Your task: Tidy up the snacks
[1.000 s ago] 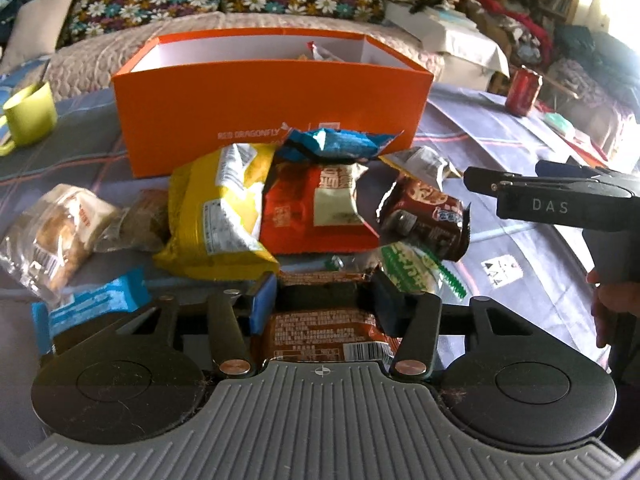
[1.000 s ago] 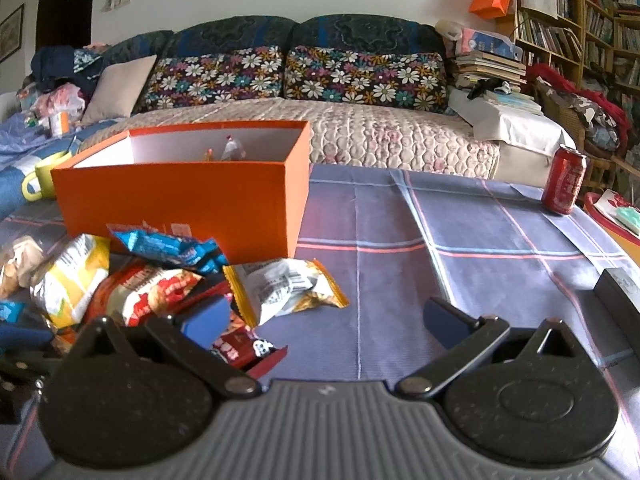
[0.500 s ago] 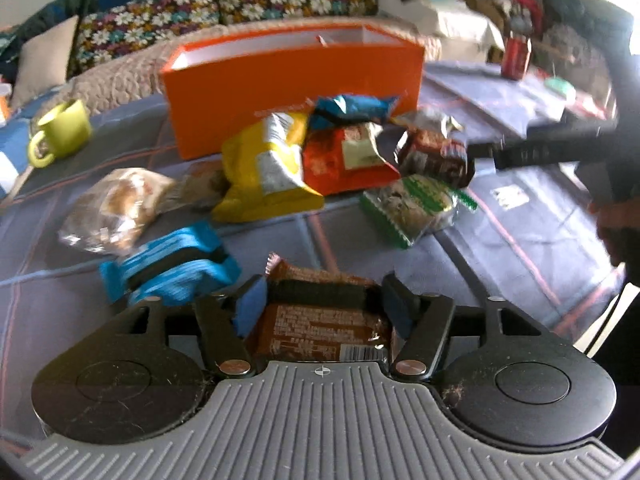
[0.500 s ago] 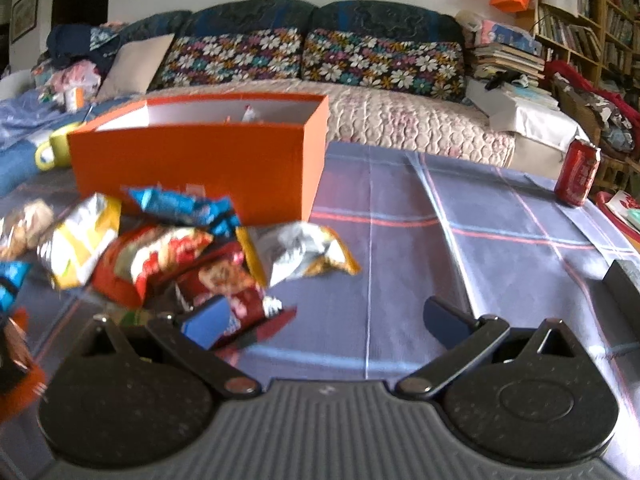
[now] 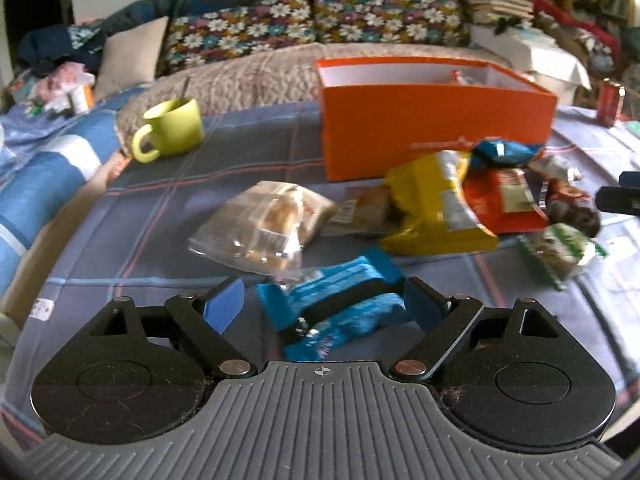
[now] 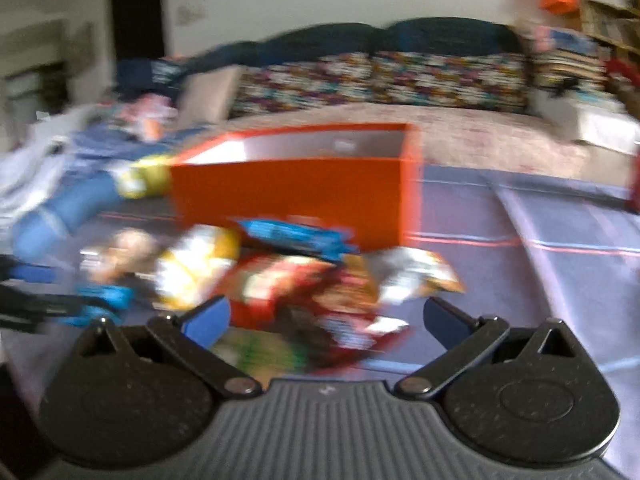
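Note:
An orange box stands open on the blue plaid table; it also shows in the right wrist view. Snack packets lie in front of it: a yellow bag, a red packet, a clear bread bag, a green packet and a blue wafer packet. My left gripper is open, its fingers either side of the blue wafer packet. My right gripper is open over the blurred pile, just above a dark red packet.
A green mug with a spoon stands at the back left. A red can stands at the far right. A sofa with floral cushions runs behind the table. The table's left edge borders blue striped bedding.
My left gripper has opened and let go of the brown packet, which is out of sight, and swung left over the blue wafer packet. My right gripper moved left over the pile.

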`<control>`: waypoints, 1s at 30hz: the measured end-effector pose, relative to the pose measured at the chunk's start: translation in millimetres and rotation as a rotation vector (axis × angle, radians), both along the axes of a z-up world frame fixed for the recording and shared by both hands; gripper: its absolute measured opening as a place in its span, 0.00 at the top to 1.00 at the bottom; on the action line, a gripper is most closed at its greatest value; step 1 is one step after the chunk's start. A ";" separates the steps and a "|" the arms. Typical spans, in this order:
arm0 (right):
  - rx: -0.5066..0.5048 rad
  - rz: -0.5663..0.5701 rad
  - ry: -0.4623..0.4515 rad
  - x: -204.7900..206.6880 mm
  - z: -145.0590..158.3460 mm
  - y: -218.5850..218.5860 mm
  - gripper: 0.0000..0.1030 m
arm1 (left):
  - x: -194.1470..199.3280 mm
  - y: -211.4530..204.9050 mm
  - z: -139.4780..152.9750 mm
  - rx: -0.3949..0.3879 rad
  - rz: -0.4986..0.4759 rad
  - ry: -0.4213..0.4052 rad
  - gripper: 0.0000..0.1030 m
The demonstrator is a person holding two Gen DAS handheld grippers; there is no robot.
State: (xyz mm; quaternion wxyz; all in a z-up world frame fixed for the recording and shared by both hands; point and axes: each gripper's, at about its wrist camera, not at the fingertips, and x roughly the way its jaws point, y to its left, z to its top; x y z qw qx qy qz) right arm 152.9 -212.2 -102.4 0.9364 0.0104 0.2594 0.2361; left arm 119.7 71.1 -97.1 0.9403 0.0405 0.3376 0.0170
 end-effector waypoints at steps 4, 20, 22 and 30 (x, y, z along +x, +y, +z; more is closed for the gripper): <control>-0.033 0.198 0.032 -10.2 -2.6 51.0 0.00 | 4.4 2.8 0.1 0.006 0.021 -0.009 0.35; -0.229 0.323 0.065 -14.2 -34.9 114.1 0.36 | 8.1 23.9 -12.4 -0.084 0.077 0.034 0.30; -0.207 0.260 0.078 -9.6 -34.6 97.1 0.36 | 7.4 23.5 -12.5 -0.087 0.081 0.033 0.30; -0.132 0.135 0.103 -9.8 -36.4 50.4 0.33 | 4.7 14.3 -9.1 -0.056 0.059 0.028 0.30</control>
